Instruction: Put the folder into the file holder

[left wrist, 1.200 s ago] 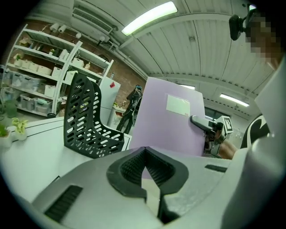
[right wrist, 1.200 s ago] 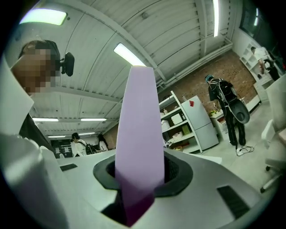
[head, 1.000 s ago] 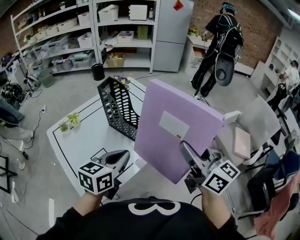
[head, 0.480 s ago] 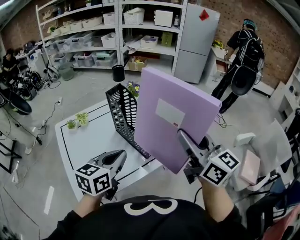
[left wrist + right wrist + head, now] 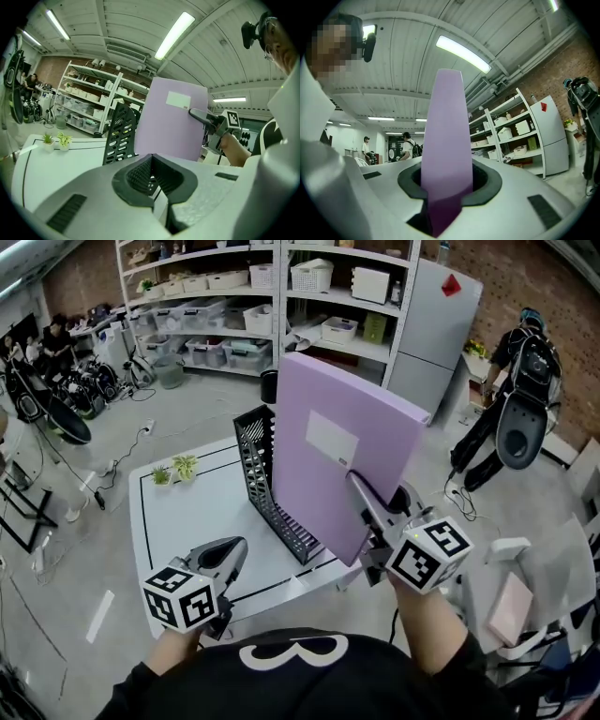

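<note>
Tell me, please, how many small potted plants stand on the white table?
2. Both stand near the table's far left corner in the head view: the left plant and the right plant close beside it. The folder and file holder may hide others.

Ahead of the left gripper's closed fingertips, the white table lies bare as far as two small potted plants at its far left corner, and passage there is open. Ahead and to the right of those fingertips the black file holder stands upright on the table as an obstacle. The purple folder, clamped between the right gripper's fingers, rises beyond them and blocks the space straight ahead. Its lower edge sits close beside the holder's right wall; contact cannot be determined. Right of the right fingers lies open floor, with a person standing well apart.
</note>
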### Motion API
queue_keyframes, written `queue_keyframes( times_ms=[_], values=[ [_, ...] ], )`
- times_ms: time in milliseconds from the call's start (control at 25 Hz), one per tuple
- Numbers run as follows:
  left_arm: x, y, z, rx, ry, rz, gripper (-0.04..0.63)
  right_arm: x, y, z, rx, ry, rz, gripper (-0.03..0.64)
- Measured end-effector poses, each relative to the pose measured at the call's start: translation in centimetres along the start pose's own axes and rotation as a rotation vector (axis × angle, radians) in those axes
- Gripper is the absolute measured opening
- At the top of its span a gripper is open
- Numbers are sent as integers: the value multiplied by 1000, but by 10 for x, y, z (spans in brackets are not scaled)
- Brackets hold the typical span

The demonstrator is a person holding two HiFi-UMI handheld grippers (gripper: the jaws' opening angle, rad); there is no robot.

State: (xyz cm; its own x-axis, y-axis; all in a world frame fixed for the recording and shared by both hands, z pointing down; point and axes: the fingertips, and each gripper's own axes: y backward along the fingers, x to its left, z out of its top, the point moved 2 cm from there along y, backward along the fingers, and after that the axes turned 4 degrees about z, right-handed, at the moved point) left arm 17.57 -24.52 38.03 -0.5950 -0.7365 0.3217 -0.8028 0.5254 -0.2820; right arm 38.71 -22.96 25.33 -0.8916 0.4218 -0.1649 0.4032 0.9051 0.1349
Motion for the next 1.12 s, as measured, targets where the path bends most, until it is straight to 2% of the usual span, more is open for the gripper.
queue_keyframes(
  times_ms=[440,560,1120],
  values=[
    [29,12,-8,-44,38,102,6,-2,-62,-20,11,74,0,143],
    [38,15,-11,-57,67,127,6,-3,-72,-31,19,63,1,143],
    [61,19,-31,-52,125,159,5,-11,-86,-56,-48,66,-14,143]
  ],
)
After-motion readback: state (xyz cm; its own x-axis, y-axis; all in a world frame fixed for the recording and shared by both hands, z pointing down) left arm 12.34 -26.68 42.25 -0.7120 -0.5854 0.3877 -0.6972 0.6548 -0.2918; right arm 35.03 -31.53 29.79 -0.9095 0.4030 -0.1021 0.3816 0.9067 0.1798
